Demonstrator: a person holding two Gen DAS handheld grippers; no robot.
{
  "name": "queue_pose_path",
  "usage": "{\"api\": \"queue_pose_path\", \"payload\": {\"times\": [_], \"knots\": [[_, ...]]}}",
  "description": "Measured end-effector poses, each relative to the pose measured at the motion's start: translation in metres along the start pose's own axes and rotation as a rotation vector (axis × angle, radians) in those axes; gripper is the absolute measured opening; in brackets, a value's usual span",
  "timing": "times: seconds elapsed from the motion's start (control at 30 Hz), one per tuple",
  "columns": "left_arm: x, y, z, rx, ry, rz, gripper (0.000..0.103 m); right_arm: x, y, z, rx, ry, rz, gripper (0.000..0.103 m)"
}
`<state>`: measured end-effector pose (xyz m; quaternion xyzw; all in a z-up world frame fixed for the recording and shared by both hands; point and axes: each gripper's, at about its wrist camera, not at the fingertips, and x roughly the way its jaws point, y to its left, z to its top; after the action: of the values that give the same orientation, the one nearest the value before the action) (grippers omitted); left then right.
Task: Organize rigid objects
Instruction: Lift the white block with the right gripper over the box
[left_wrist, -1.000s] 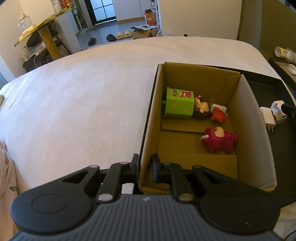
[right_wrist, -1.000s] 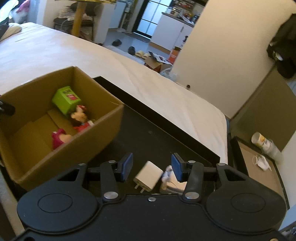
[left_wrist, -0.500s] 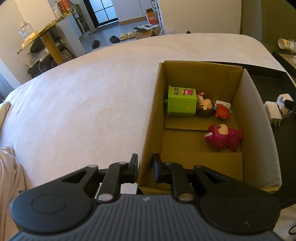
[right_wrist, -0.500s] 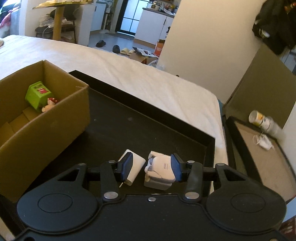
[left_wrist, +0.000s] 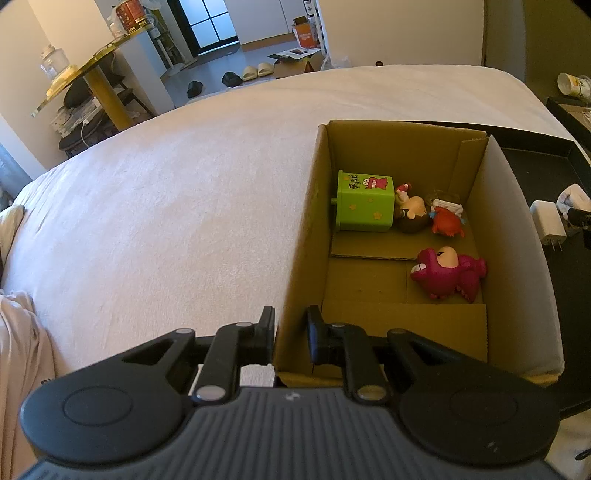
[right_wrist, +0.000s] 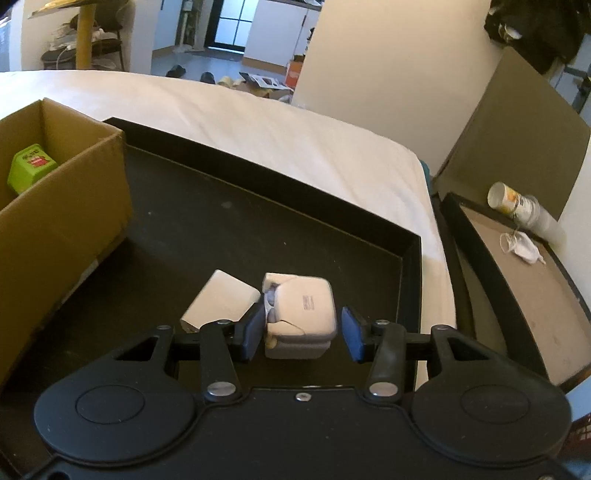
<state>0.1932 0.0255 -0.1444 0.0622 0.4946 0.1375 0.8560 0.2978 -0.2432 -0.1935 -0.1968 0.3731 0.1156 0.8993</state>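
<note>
My left gripper is shut on the near left wall of the cardboard box. Inside the box lie a green cube toy, a small doll figure, a red crab toy and a magenta dinosaur toy. My right gripper is open around a white and grey blocky toy on the black tray; its left pad touches the toy, the right pad stands just apart. A white charger lies just left of the toy.
The box stands on the tray's left part, on a white bed. A second tray at the right holds a cup and crumpled paper. A gold table and shoes stand beyond the bed.
My right gripper has moved forward and right, from over the charger to straddling the white and grey toy, and has opened wider. The left gripper keeps its hold on the box wall.
</note>
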Motion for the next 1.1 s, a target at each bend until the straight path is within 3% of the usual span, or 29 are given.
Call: {"api": "queue_pose_path", "payload": {"times": [0.23,1.1], "knots": [[0.0,0.0,0.0,0.001,-0.001,0.0,0.016,-0.006,-0.005,-0.002,0.05,0.018,0.054,0.043],[0.0,0.002,0.0,-0.016,0.005,-0.02,0.016,-0.052,-0.001,0.013,0.023,-0.004,0.081,0.042]]}}
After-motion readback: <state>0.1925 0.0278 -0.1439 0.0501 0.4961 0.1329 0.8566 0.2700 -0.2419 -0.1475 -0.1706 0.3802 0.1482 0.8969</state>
